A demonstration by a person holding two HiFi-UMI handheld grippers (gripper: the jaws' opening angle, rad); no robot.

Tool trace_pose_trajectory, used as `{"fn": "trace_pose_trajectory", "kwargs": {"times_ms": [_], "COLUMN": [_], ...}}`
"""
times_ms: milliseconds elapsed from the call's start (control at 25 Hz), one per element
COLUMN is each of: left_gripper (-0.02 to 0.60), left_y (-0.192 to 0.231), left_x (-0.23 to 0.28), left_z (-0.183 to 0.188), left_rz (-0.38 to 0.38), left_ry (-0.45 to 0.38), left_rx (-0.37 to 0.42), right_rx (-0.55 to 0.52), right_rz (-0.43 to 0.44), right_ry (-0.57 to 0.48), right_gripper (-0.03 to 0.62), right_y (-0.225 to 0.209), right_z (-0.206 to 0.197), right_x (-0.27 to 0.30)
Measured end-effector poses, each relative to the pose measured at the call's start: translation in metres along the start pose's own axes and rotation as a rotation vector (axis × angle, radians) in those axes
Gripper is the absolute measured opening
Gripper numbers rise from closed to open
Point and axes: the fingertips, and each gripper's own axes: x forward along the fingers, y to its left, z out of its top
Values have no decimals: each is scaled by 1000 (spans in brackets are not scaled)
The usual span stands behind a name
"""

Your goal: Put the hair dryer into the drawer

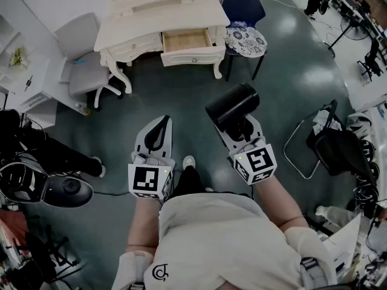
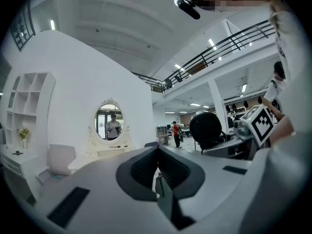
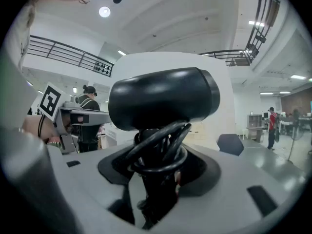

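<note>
The right gripper (image 1: 237, 127) is clamped on the black hair dryer (image 1: 233, 106). In the right gripper view its jaws press on the handle from both sides, and the dryer's black cord (image 3: 161, 152) is looped round that handle just above them. The barrel (image 3: 163, 99) sits crosswise over the jaws, and the gripper is held about level in front of the person. Its marker cube (image 1: 257, 163) faces up towards the head camera.

Just to the left, near the right gripper but not touching it, the left gripper (image 1: 162, 125) is also held level. Its jaws are closed together with nothing between them, as the left gripper view shows (image 2: 158, 172).

Below both lies a dark green floor (image 1: 181, 101). Well beyond the grippers stands a white dressing table (image 1: 121, 32) with its middle drawer (image 1: 193, 56) pulled out, far from the hair dryer. A grey chair (image 1: 84, 62) stands to the table's left. A dark blue chair (image 1: 242, 8) with a patterned cushion (image 1: 246, 40) stands at its right. An oval mirror (image 2: 109, 122) rises above the tabletop in the left gripper view.
</note>
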Motion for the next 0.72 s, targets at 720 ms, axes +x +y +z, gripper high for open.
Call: {"fn": "trace_pose_trajectory", "kwargs": {"times_ms": [720], "left_gripper": [11], "left_y": [31], "left_x": [36], "left_z": [-13], "left_rz": [-29], "left_ry": [25], "left_rx": [-23], "right_rx": [57], "right_rz": [-30], "right_ry": [14], "right_gripper": [244], "right_y": [-13], "right_z": [-4], "right_x": [39]}}
